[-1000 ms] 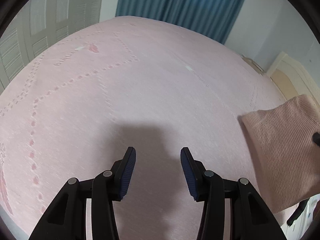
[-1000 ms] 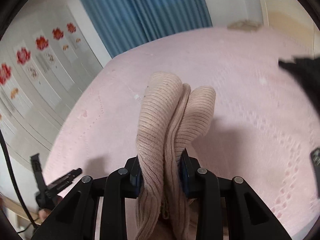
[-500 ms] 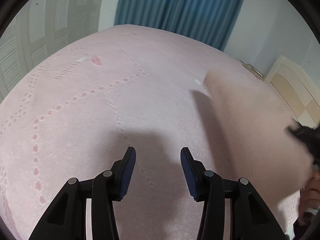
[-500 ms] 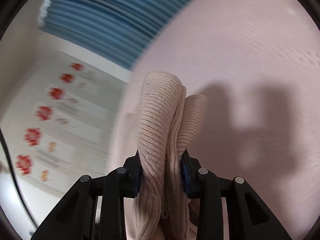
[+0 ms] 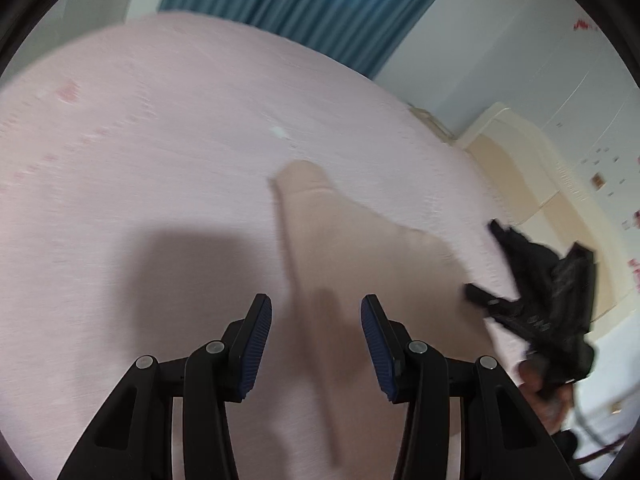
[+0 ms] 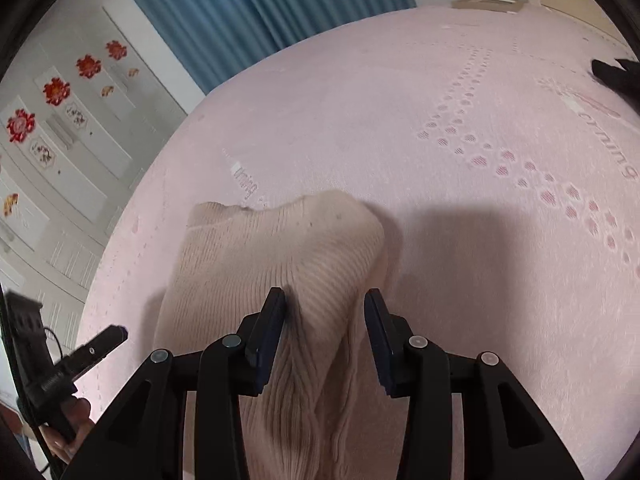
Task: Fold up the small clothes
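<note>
While the right gripper (image 6: 324,332) was opening around the soft, light ribbed knit (image 6: 280,252) on the pink bedspread (image 6: 460,120), the left gripper (image 5: 316,344) hovered unclenched and empty; its corners looked easiest to pinch.

Pink bedspread (image 6: 460,120) covering the bed, extending ahead of and to both sides of the claw, with rows of darker paw-print motifs (image 6: 532,172) and partial lettering (image 6: 616,160) ahead to the right. Blue pleated curtain (image 6: 256,12) beyond the far edge of the bed. White wardrobe doors with red flower decals (image 6: 56,90) to the far left. Cream headboard (image 5: 516,168) to the far right.
</note>
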{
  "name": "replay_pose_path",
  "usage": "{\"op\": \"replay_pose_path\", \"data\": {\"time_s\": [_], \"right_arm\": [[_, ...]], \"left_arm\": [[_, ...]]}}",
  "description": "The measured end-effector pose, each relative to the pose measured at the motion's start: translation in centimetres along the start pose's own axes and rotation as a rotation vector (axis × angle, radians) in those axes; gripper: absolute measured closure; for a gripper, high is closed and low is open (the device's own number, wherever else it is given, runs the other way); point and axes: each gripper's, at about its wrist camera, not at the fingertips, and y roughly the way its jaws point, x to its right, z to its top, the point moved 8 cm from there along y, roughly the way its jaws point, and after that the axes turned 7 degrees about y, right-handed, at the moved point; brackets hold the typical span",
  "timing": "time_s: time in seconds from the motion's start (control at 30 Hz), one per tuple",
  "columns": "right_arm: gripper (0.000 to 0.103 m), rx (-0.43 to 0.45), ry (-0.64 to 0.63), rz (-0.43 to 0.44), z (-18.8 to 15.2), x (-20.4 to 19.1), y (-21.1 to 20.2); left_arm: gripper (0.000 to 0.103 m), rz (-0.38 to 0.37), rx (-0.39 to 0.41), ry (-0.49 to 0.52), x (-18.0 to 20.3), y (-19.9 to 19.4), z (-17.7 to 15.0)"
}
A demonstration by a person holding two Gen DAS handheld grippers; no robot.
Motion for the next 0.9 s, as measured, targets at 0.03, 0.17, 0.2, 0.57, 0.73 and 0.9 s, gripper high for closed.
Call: {"op": "replay_pose_path", "data": {"time_s": [0.03,0.17,0.2,0.57,0.73,0.9], "right_arm": [[0.062,-0.009,0.014,0.009,0.6,-0.1,0.7],[0.06,-0.039,0.097,0.079,0.3,1.2,2.2],[0.06,-0.041,0.103,0.091,0.0,1.6,2.9],[0.063,-0.007,0.007,0.132,-1.9,2.6,2.6],[0.083,0.006,0.004,0.144,-1.7,2.6,2.5],[0.083,0.026,0.0,0.126,-1.1,2.5,2.7]], "left_arm": [[0.058,-0.021,-0.015,-0.011,0.4,0.7,0.1],[0.054,-0.061,-0.072,-0.038,1.0,4.2,0.5],[0.052,-0.057,-0.091,-0.04,0.9,5.1,0.4],[0.059,-0.056,-0.066,-0.196,-1.8,10.4,2.9],[0.087,-0.021,-0.009,-0.1,-0.1,10.7,4.8],[0.083,0.02,-0.025,-0.115,-0.1,11.4,6.1]]}}
